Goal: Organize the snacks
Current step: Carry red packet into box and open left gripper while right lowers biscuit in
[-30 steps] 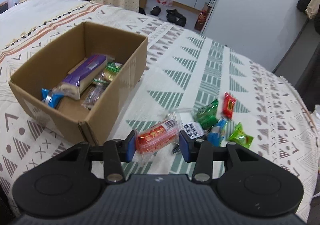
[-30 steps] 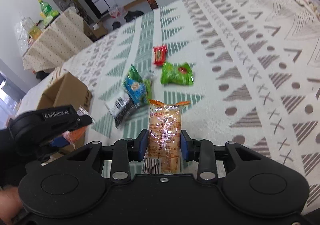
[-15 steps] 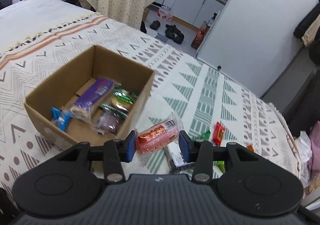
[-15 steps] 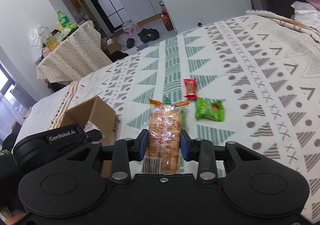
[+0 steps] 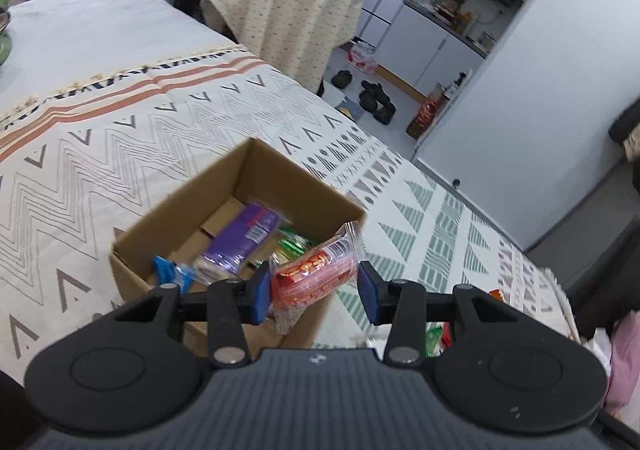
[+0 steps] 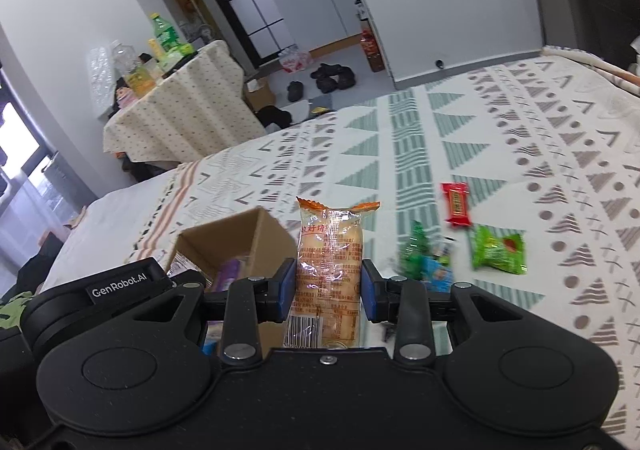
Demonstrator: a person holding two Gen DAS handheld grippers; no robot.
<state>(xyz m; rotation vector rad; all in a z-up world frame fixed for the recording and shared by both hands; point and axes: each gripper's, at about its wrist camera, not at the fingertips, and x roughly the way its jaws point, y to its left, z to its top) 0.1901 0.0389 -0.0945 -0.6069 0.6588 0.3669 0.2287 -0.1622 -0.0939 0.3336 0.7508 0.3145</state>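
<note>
Matt cardboard box (image 5: 224, 189); glossy, seemingly plastic red wrapper (image 5: 314, 270); woven cloth (image 5: 100, 153).

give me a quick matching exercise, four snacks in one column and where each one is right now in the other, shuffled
Snacks:
1. red packet
2. orange pastry packet
3. purple packet
4. green packet

Places:
a. lying on the patterned bedspread
b. held in the right hand-held gripper
c. inside the cardboard box
d. held in the left hand-held gripper

Pairs: 1-d, 2-b, 3-c, 4-a

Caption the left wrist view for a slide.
Left gripper carries a red snack packet above the cardboard box of snacks.
</note>
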